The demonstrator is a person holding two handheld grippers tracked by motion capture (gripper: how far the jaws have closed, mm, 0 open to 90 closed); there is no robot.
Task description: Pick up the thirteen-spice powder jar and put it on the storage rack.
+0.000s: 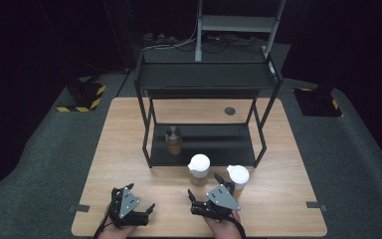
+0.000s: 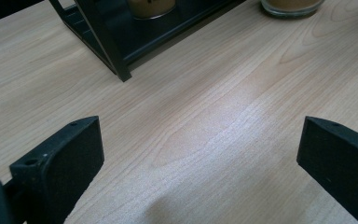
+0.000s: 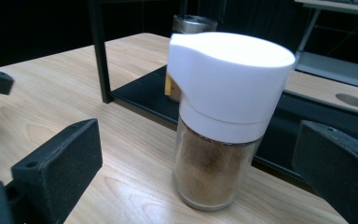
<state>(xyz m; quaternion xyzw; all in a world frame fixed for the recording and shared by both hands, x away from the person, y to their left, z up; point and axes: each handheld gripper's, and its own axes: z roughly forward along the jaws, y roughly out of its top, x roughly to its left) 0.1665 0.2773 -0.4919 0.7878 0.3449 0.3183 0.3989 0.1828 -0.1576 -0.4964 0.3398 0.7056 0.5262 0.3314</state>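
Low and right of centre in the high view, the right gripper point(image 1: 213, 195) is reaching toward a white-lidded spice jar point(image 3: 221, 121); its jaws are standing apart with the jar between them, untouched. The jar is standing upright on the wooden table point(image 1: 288, 164) just before the black shelf rack point(image 1: 206, 79). At lower left, the left gripper point(image 1: 132, 201) is hovering, jaws apart over bare wood.
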